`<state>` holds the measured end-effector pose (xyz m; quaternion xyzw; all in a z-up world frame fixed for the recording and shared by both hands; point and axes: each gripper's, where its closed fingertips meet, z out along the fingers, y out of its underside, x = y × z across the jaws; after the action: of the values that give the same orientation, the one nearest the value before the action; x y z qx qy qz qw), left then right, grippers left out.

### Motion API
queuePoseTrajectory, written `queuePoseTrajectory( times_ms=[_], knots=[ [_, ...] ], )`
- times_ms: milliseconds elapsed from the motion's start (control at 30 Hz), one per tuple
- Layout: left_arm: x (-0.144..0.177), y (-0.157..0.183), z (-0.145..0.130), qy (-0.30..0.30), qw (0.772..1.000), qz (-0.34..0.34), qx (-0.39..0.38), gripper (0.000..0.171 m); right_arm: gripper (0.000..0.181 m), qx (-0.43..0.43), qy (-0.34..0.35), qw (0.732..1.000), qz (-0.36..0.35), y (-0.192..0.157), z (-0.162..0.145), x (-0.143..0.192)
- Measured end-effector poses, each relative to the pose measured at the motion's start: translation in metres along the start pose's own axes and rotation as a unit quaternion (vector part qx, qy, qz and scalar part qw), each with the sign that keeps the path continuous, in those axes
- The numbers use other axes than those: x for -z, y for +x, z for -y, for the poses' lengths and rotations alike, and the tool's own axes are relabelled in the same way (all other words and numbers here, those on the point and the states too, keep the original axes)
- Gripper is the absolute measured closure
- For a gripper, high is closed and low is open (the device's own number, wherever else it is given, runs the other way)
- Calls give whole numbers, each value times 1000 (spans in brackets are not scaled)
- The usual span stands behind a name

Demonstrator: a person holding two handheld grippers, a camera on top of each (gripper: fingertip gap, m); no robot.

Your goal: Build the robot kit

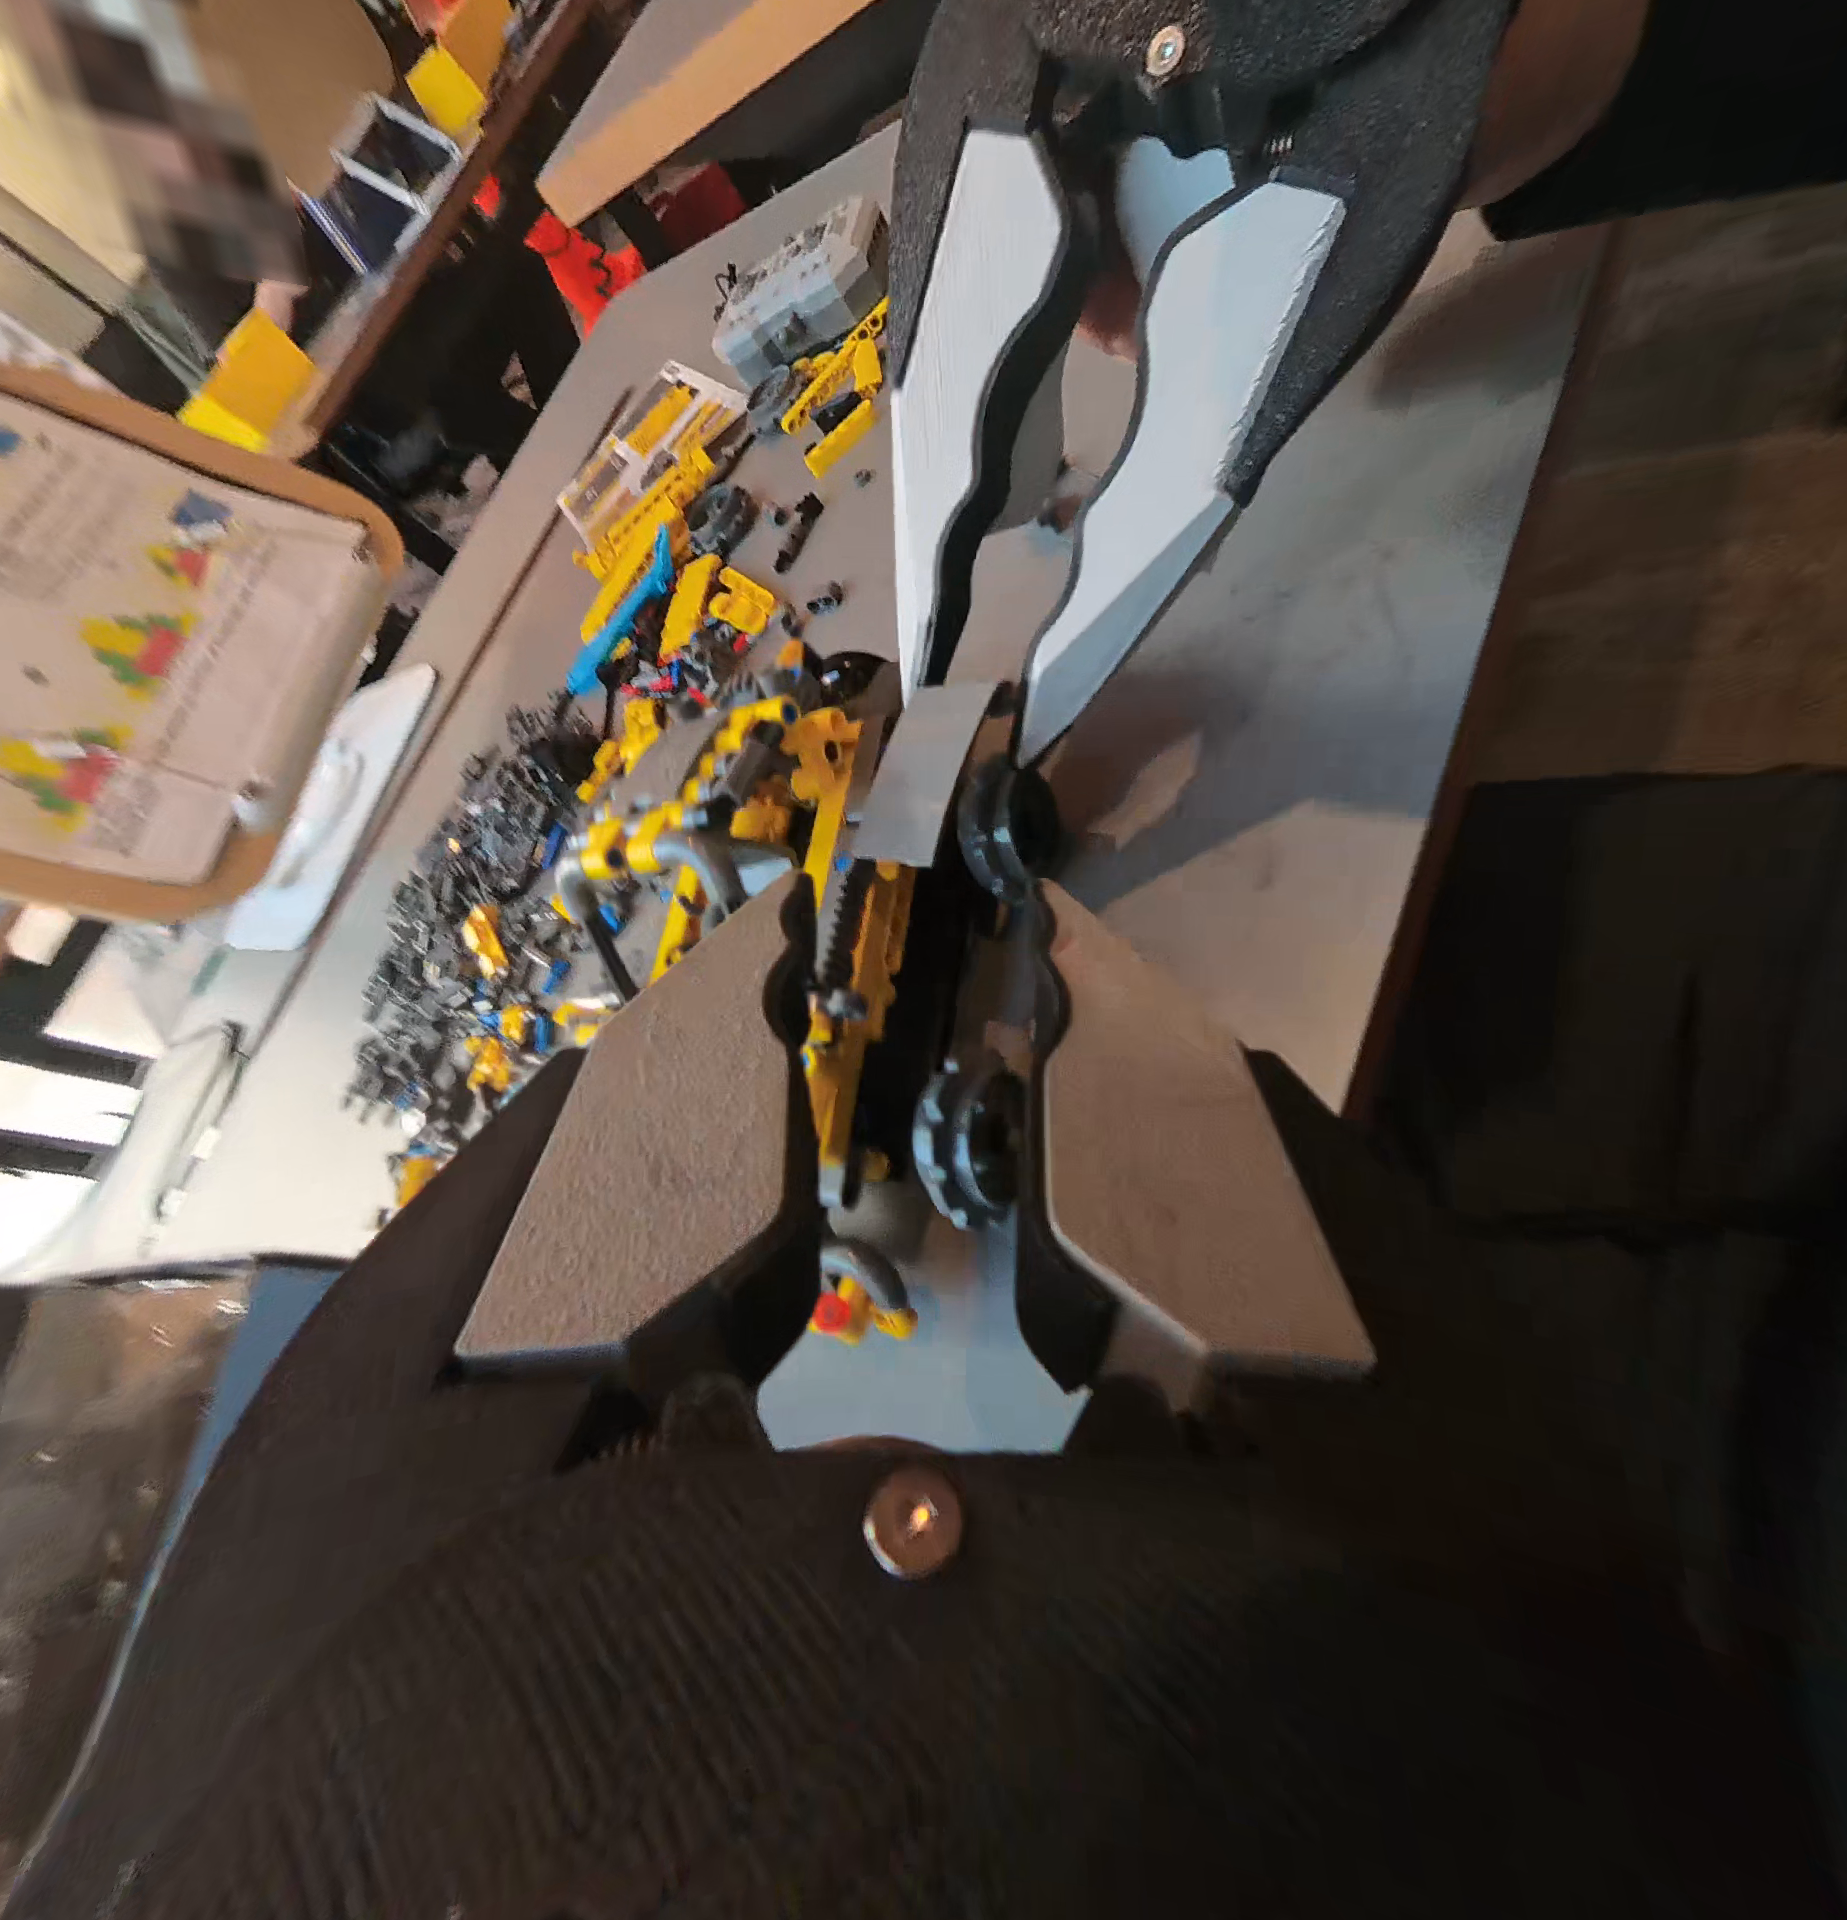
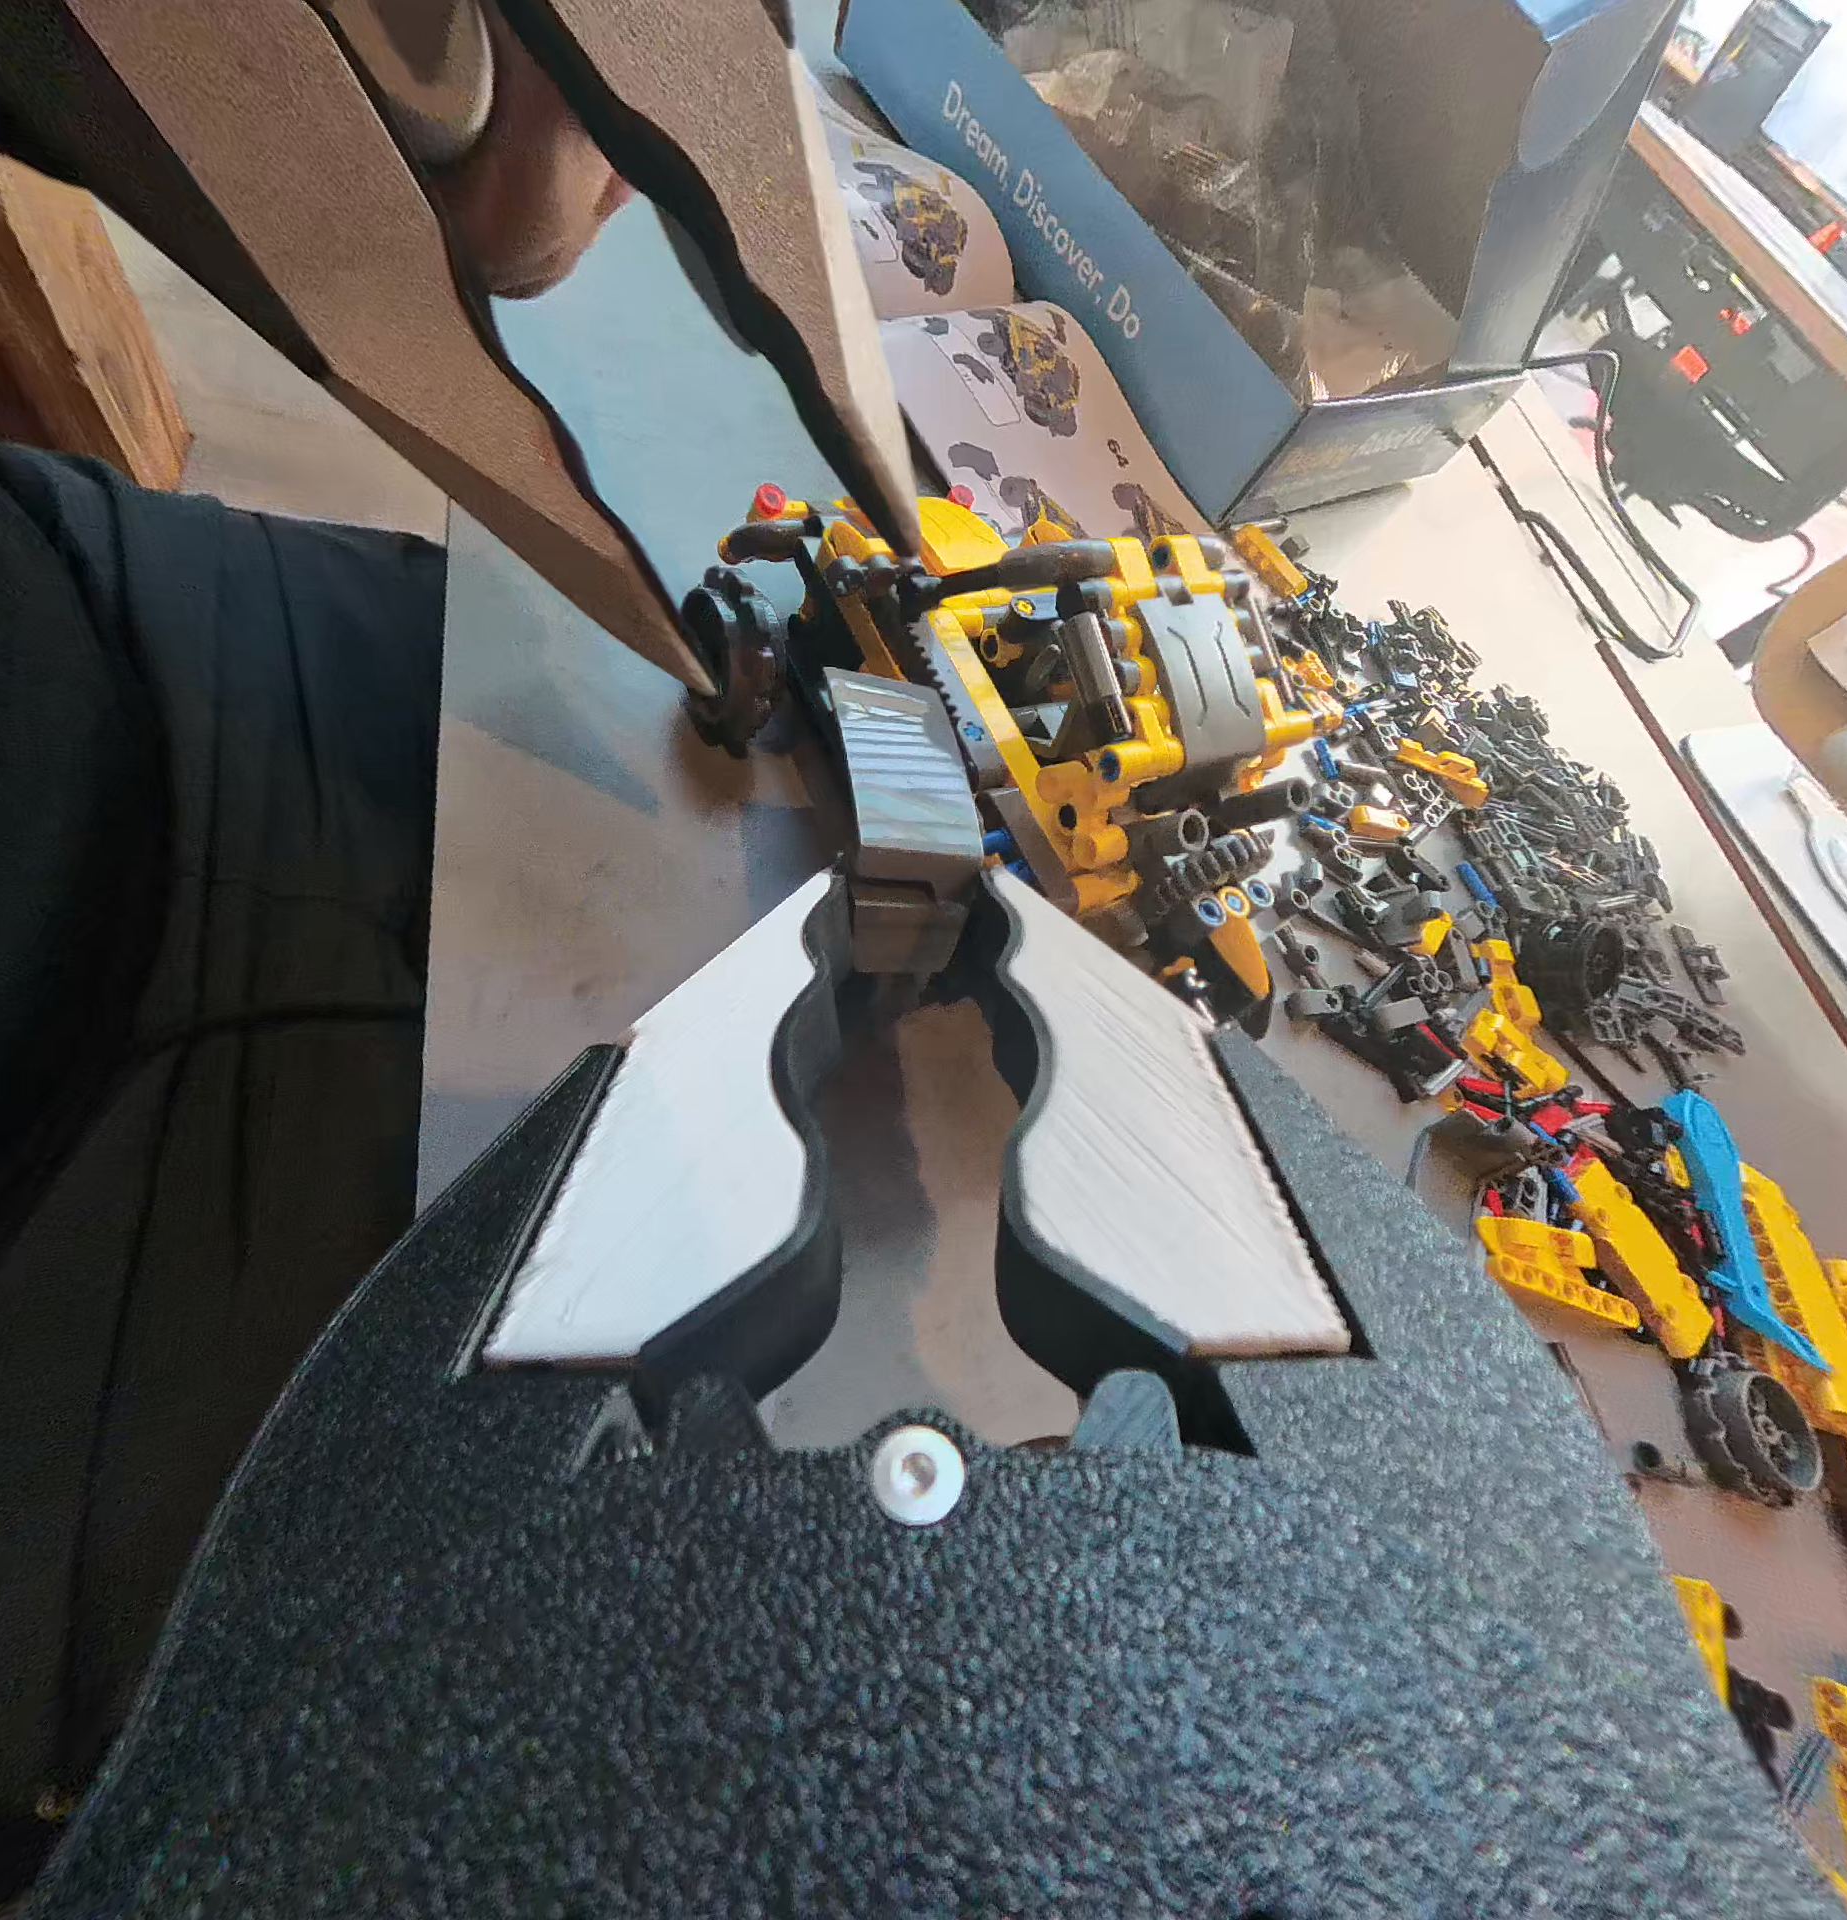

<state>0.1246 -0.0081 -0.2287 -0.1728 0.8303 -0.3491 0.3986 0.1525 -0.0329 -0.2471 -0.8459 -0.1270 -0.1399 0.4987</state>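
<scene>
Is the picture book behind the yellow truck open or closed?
Open. The instruction booklet lies spread behind the yellow model, with two curved pages of building pictures showing side by side.

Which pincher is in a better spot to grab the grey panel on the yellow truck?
Right, most likely. The right gripper has its fingertips on either side of the grey panel. The left gripper straddles the far end of the yellow truck, one tip against a black wheel.

Model (image 2: 1054, 707) on table (image 2: 586, 831), loose parts (image 2: 1521, 831) beside it
</scene>
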Motion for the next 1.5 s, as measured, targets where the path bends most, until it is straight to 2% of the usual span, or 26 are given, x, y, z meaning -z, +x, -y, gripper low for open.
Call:
queuePoseTrajectory(
  times_ms=[100,167,267,300,333,467,567,633,733,800,933,1000,1067,1133,1200,1333,1500],
  knots=[
    [-13,-1,8,-10,997,22,-70,149,160,11,12,1000,-2,0,-4,1],
    [-21,1,6,-25,994,25,-101,150,160,16,21,1000,4,0,-5,1],
    [-29,3,4,-34,992,22,-119,152,163,9,40,999,9,3,-4,1],
    [-30,2,2,-39,991,24,-124,154,163,6,49,999,10,4,-3,1],
    [-31,1,1,-43,990,28,-130,164,160,3,55,998,10,5,-1,2],
    [-31,-4,7,-37,986,51,-152,171,160,-14,46,999,2,10,-4,0],
    [-33,-7,6,-55,982,72,-168,171,145,-43,-3,999,-27,10,-11,0],
    [-33,-7,6,-60,983,71,-161,171,140,-32,-25,997,-59,9,-11,2],
    [-32,-2,8,-59,982,71,-166,171,164,18,-32,991,-131,11,-2,9],
    [-32,-1,11,-57,978,85,-181,171,173,57,-39,983,-169,10,4,12],
    [-30,1,14,-42,975,99,-194,171,175,127,-64,961,-239,14,4,13],
    [-26,7,16,-20,984,70,-160,170,176,170,-56,945,-275,15,8,17],
    [-17,14,20,7,997,10,-73,153,176,201,-56,935,-286,12,7,18],
    [-8,9,21,19,999,-27,14,143,176,199,-35,935,-291,8,12,21],
    [-2,4,22,25,996,-49,65,142,177,208,-12,929,-306,6,23,26],
    [2,20,28,44,975,-150,157,139,177,206,1,929,-307,3,29,25],
    [1,31,30,68,957,-201,198,135,177,201,0,931,-306,-4,28,23]
  ],
)
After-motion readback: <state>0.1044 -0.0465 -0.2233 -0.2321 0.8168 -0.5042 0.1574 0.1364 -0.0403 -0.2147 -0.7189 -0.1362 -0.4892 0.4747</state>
